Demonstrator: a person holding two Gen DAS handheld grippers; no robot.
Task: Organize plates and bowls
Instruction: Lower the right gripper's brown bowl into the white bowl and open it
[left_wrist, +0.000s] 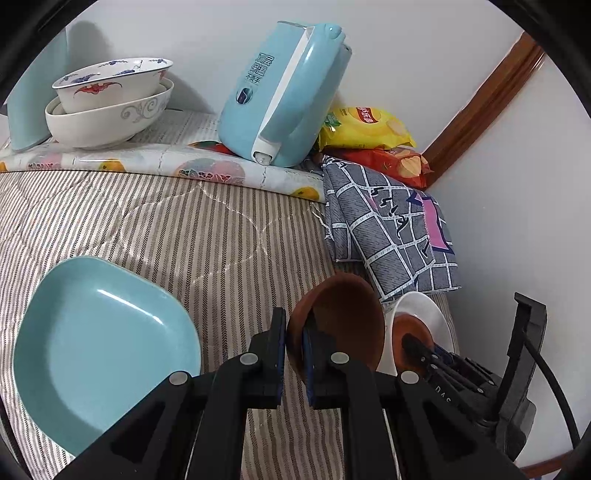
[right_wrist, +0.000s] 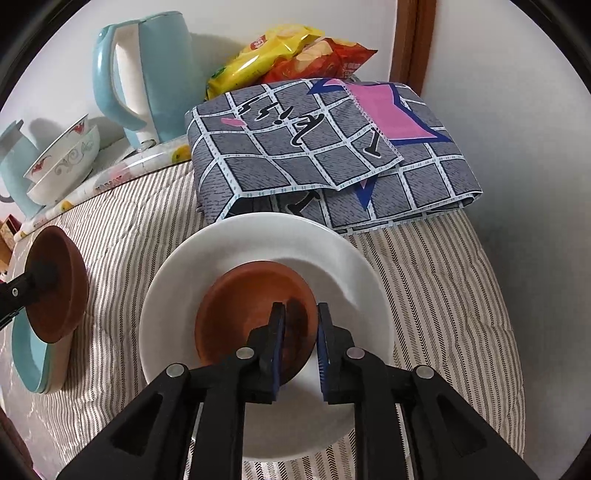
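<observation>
My left gripper (left_wrist: 293, 325) is shut on the rim of a brown bowl (left_wrist: 343, 314) and holds it tilted above the striped cloth; the right wrist view shows that brown bowl (right_wrist: 59, 284) at the far left. A second brown bowl (right_wrist: 251, 314) sits inside a white plate (right_wrist: 177, 288). My right gripper (right_wrist: 300, 314) straddles this bowl's near rim, its pads slightly apart from the rim, so it is open. A teal plate (left_wrist: 99, 350) lies flat at the left. In the left wrist view the white plate (left_wrist: 428, 310) and the second bowl (left_wrist: 406, 328) are at the lower right.
Two white patterned bowls (left_wrist: 110, 99) are stacked at the back left on a fruit-print mat (left_wrist: 207, 166). A light blue kettle (left_wrist: 284, 92), chip bags (left_wrist: 365, 129) and a folded grey checked cloth (right_wrist: 332, 147) stand along the wall. The striped cloth (left_wrist: 184, 236) covers the surface.
</observation>
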